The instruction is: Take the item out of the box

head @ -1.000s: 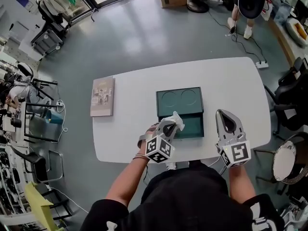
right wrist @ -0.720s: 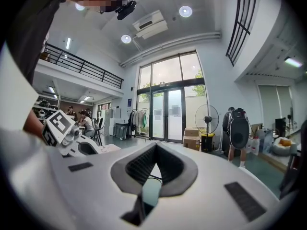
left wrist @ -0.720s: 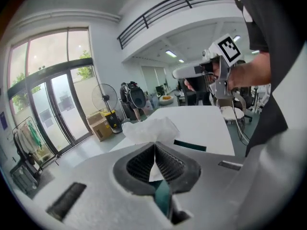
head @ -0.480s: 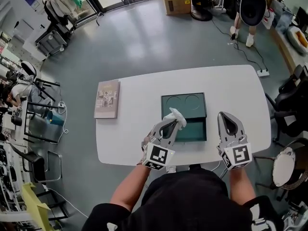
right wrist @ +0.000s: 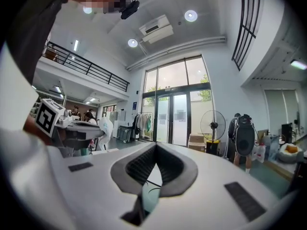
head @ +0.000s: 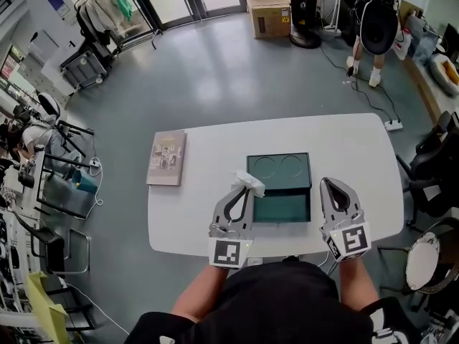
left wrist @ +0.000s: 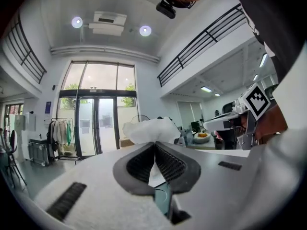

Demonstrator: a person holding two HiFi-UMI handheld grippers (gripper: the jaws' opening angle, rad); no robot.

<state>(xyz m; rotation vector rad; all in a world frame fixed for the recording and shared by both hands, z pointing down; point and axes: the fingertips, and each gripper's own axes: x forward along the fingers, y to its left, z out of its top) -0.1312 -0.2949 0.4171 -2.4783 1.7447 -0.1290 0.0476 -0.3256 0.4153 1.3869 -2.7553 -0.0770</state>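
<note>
An open dark green box (head: 281, 208) lies on the white table (head: 208, 142); its far half (head: 280, 166) has two round recesses. My left gripper (head: 246, 187) is shut on a crumpled white item (head: 248, 182), held up at the box's left edge. In the left gripper view the white item (left wrist: 152, 130) bulges out beyond the closed pads (left wrist: 168, 163). My right gripper (head: 337, 185) hovers just right of the box, shut with nothing in it. The right gripper view shows its closed jaws with tips (right wrist: 156, 145) touching, and the left gripper (right wrist: 79, 128) with the white item (right wrist: 104, 127) off to the left.
A brown flat book-like item (head: 167, 158) lies at the table's left end. Round the table are chairs (head: 436, 165) on the right, a cardboard box (head: 267, 6) and fan at the back, a person standing far right, and racks on the left.
My left gripper has carried the white item leftward, from over the box's near half to its left edge. The right gripper has stayed beside the box.
</note>
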